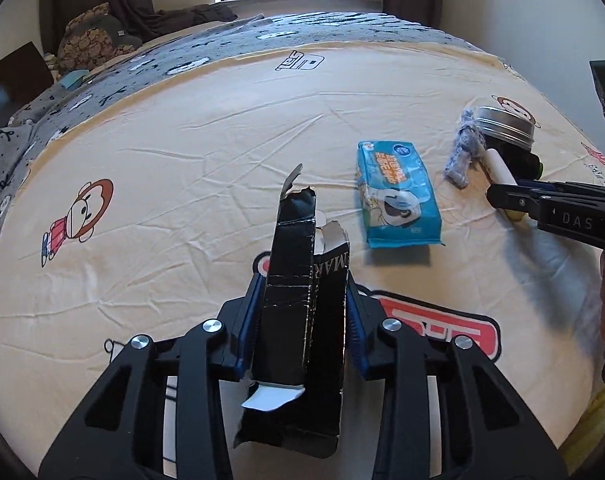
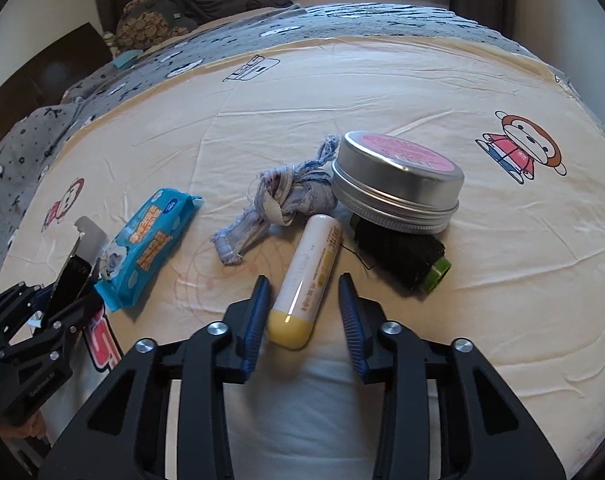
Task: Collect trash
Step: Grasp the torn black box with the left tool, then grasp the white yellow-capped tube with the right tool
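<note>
Left wrist view: cream cartoon-print bed sheet (image 1: 182, 168) fills the frame; at lower centre the left tool (image 1: 306, 312) is clenched on a torn black cardboard box (image 1: 298, 300). A blue wet-wipe packet (image 1: 398, 196) lies right of centre. Right wrist view: the right tool (image 2: 304, 304) has its blue pads around a white tube with yellow cap (image 2: 302, 280), a gap showing at the right pad; round silver tin (image 2: 398, 184) above.

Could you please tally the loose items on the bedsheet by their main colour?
Black: 2 (torn carton, thread spool)
Blue: 2 (wipes pack, knotted fabric scrap)
Silver: 1 (round tin)
White and yellow: 1 (tube)
Total: 6
</note>
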A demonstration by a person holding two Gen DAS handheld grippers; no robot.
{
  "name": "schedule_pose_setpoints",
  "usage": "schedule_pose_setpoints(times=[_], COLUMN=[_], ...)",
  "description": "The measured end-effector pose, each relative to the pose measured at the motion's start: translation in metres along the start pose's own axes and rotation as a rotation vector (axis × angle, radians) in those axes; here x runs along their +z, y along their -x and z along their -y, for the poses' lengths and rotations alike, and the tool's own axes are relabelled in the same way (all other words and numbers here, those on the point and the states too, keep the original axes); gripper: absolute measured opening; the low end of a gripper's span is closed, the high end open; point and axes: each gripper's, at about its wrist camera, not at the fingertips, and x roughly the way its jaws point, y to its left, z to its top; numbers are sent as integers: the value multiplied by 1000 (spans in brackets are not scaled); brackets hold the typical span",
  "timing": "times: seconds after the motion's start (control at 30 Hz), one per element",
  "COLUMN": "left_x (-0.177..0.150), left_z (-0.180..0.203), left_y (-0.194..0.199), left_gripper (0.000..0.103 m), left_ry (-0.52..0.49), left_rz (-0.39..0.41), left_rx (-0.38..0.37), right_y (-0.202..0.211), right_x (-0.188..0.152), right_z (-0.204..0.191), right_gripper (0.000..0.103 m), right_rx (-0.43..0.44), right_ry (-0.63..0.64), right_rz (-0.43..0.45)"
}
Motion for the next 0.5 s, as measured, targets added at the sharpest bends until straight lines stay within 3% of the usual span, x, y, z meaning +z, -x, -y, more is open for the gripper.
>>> schedule_pose_setpoints(times=[0.1, 0.3, 0.5], left_x=[-7, -31, -63], left_z=[7, 25, 42], left_y=[7, 26, 55], left_gripper=[33, 32, 31], left_ry=[-4, -24, -8], left_rz=[-4, 1, 22], left_rx=[-7, -26, -74], right_y=[4, 17, 53], right_x=[-4, -22, -65], right_z=[4, 3, -4], right_gripper=[22, 21, 21], right_rx=[12, 1, 0], right_ry=[-3, 58, 147], right_rz=[-6, -12, 9])
